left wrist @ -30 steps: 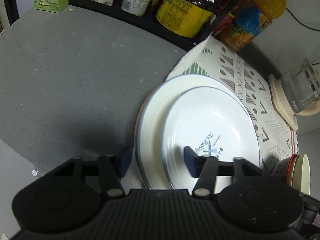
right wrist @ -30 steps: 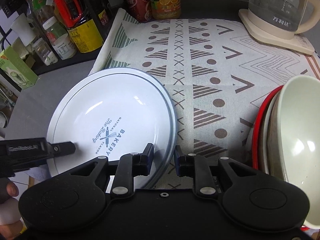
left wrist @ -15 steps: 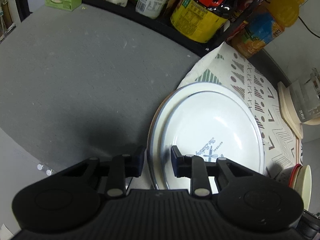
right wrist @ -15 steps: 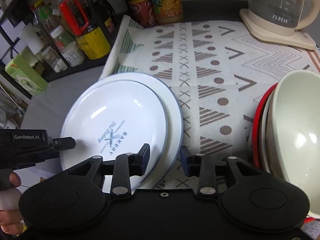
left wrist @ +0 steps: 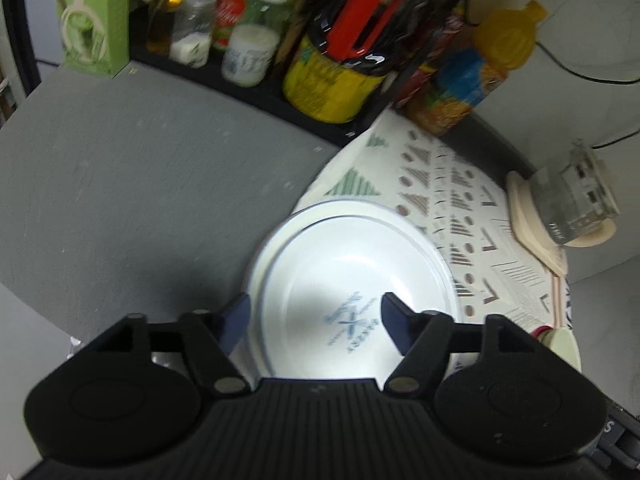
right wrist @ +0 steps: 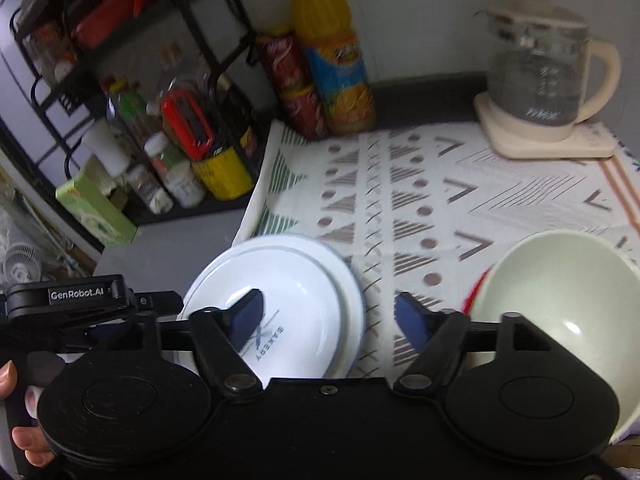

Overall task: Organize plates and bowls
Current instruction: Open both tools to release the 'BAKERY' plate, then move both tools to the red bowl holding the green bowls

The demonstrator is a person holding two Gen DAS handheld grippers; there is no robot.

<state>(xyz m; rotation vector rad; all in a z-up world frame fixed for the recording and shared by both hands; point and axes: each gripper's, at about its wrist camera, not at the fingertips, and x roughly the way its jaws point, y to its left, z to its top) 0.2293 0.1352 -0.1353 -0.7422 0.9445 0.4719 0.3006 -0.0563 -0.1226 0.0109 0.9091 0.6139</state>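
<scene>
Two white plates sit stacked at the left edge of the patterned cloth (right wrist: 460, 184), where it meets the grey counter (left wrist: 120, 184). The smaller plate (right wrist: 288, 292) lies flat, face up, on the larger plate (right wrist: 352, 292), pushed toward the counter side so the larger rim shows as a crescent on the cloth side. Round things, so no long axis to note.

The smaller plate carries a blue logo: I read "BAKERY" beside crossed utensils; the finer script is too blurred. In the right wrist view the word runs roughly toward and away from the camera.

My left gripper (left wrist: 316, 316) is spread wide, its fingers straddling the near part of the stack, holding nothing. My right gripper (right wrist: 328, 316) is also wide and empty, one finger over the smaller plate, the other over the cloth. The left tool's body reads "GenRobot.AI".

A pale green bowl (right wrist: 560, 300) sits to the right, nested on something red-rimmed. At the back: a glass kettle (right wrist: 540, 80) on a cream base, an orange juice bottle (right wrist: 336, 64), and a black rack (right wrist: 132, 92) of jars; labels unreadable.
</scene>
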